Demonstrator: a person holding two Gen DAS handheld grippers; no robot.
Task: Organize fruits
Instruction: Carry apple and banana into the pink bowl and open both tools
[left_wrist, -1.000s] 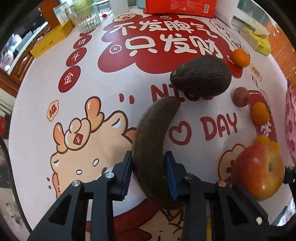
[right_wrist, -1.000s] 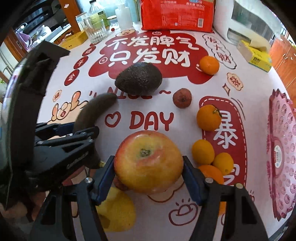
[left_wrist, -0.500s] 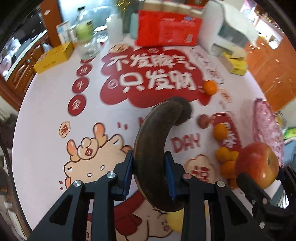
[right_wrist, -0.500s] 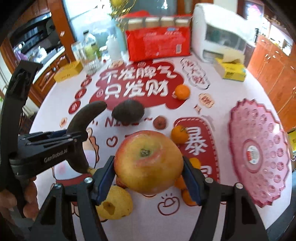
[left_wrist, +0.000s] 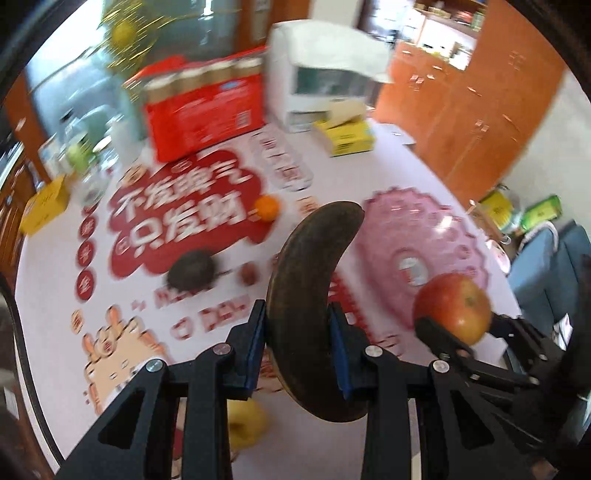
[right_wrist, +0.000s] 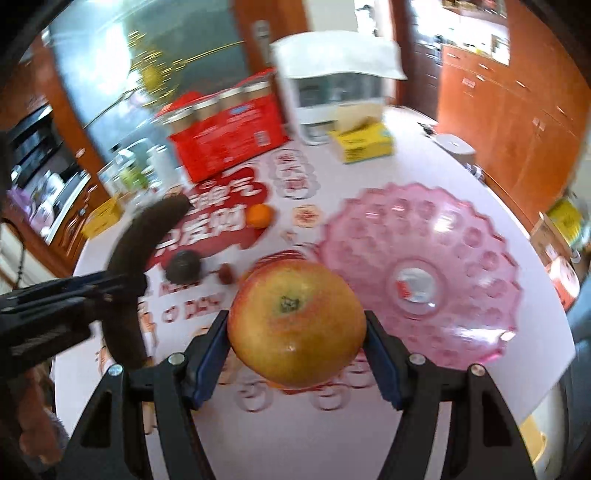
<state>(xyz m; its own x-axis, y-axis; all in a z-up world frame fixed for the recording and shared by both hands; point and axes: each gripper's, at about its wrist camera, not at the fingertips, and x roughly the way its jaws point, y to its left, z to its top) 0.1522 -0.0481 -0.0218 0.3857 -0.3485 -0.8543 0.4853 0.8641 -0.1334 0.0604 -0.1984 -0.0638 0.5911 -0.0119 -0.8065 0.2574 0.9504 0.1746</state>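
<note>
My left gripper (left_wrist: 297, 338) is shut on a dark brown banana (left_wrist: 310, 295) and holds it high above the table. My right gripper (right_wrist: 297, 334) is shut on a red-yellow apple (right_wrist: 297, 321), also lifted; the apple shows in the left wrist view (left_wrist: 454, 308) too. A pink glass fruit plate (right_wrist: 461, 254) lies on the table to the right, just beyond the apple. On the table lie an avocado (left_wrist: 192, 269), a small brown fruit (left_wrist: 248, 275), an orange (left_wrist: 267, 207) and a yellow fruit (left_wrist: 243, 428) below the left gripper.
A red package (left_wrist: 207, 110), a white appliance (left_wrist: 325, 85) and a yellow box (left_wrist: 347, 138) stand at the table's far side. A glass and bottles (left_wrist: 85, 166) and another yellow box (left_wrist: 44, 203) sit at the far left. The table edge runs along the right.
Both grippers have risen and swung to the right with their fruit. The pink plate is now in front of the apple, and the table looks farther away.
</note>
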